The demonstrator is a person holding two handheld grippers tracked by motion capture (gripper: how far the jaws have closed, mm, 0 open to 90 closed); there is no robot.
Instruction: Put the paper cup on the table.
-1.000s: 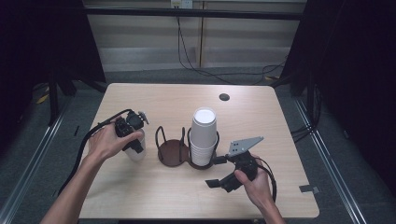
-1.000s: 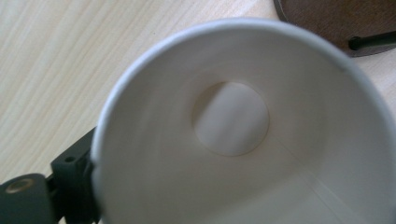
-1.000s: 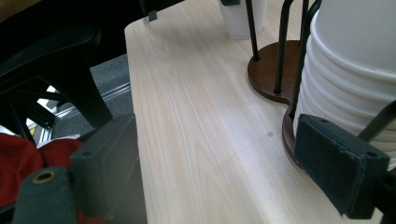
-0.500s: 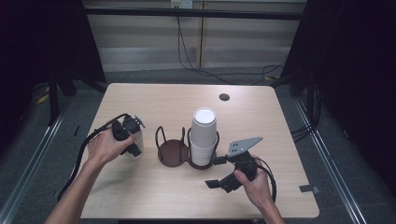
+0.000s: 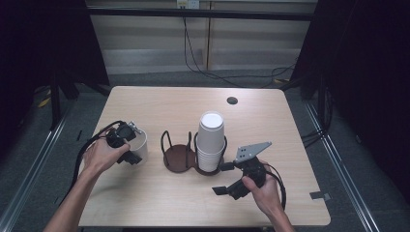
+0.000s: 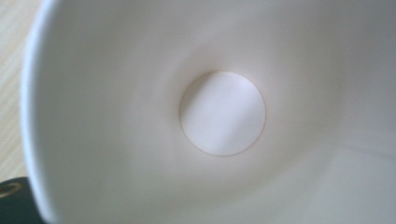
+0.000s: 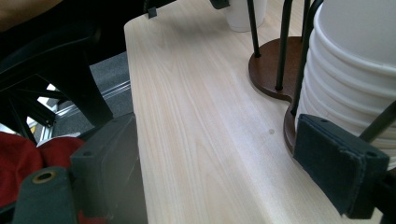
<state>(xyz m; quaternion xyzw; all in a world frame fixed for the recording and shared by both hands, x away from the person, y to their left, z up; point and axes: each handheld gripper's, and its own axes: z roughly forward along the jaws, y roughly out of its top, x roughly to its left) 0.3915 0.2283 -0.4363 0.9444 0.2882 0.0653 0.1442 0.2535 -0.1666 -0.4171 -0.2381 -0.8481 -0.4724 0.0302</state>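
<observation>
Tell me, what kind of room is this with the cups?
Probably a lab or recording room, not a kitchen. A bare wooden table sits among dark curtains, cables run along the floor, and the person works with handheld grippers.

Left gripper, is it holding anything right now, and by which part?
The left gripper has a single white paper cup at its rim, cup on the table; its jaws have just been opening, so a firm hold cannot be told. The right gripper holds nothing.
</observation>
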